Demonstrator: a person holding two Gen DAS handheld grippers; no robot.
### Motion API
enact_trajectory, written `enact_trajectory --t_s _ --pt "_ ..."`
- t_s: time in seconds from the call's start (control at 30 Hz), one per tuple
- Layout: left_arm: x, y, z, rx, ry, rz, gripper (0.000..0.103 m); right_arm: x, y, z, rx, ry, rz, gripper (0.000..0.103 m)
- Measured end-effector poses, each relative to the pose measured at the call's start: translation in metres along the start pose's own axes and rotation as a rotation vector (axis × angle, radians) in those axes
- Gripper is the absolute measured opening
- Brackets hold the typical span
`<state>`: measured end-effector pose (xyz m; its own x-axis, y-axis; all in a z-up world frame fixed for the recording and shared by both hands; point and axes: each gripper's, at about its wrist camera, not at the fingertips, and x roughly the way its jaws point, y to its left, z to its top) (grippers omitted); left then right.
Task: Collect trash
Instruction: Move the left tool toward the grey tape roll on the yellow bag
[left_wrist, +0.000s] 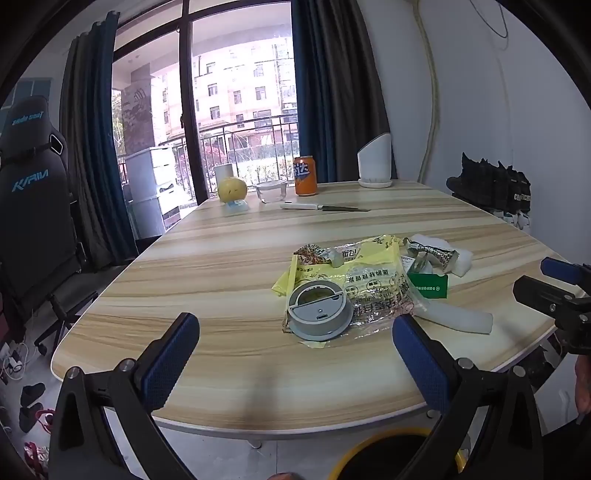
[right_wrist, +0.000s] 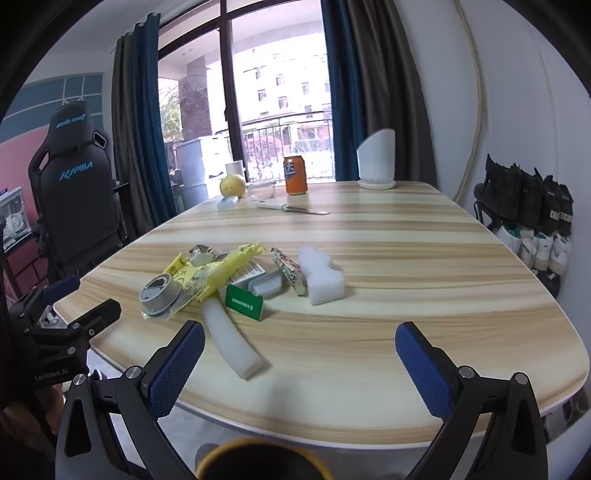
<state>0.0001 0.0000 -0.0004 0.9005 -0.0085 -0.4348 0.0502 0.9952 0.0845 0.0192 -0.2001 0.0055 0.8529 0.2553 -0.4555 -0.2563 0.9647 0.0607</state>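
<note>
A heap of trash lies on the wooden table (left_wrist: 221, 266): a yellow wrapper (left_wrist: 354, 273) (right_wrist: 218, 269), a grey round lid (left_wrist: 319, 308) (right_wrist: 160, 295) on top of it, a green-and-white carton piece (left_wrist: 430, 286) (right_wrist: 243, 306), a white foam block (right_wrist: 321, 277) (left_wrist: 461, 258), a curved white foam strip (right_wrist: 232, 343) (left_wrist: 458, 319) and a crumpled printed wrapper (right_wrist: 290, 271). My left gripper (left_wrist: 295, 362) is open over the near table edge, short of the lid. My right gripper (right_wrist: 299, 369) is open too, with the strip's end beside its left finger. Neither holds anything.
At the far end stand an orange can (left_wrist: 305, 175), a yellow fruit (left_wrist: 232, 189), a clear bowl (left_wrist: 272, 192), a knife (left_wrist: 321, 207) and a white holder (left_wrist: 375, 160). A yellow-rimmed dark bin (left_wrist: 395, 458) (right_wrist: 258, 461) sits below the near edge. A gaming chair (left_wrist: 33, 206) stands left, shoes (right_wrist: 528, 206) right.
</note>
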Motion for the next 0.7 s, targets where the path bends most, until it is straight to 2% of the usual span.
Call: enact_trajectory --t_s 0.23,0.4,0.7 --pt "-0.005 0.004 -0.001 -0.002 0.007 -0.013 0.102 0.000 -0.001 0.000 0.004 0.002 0.009 0.103" --pt "0.000 -0.001 0.000 0.012 0.015 0.005 0.102 0.002 -0.005 0.002 0.025 0.029 0.062 0.103" --pt "0.004 0.000 -0.001 0.005 0.024 0.008 0.102 0.001 0.004 -0.002 -0.021 0.009 0.029 0.103"
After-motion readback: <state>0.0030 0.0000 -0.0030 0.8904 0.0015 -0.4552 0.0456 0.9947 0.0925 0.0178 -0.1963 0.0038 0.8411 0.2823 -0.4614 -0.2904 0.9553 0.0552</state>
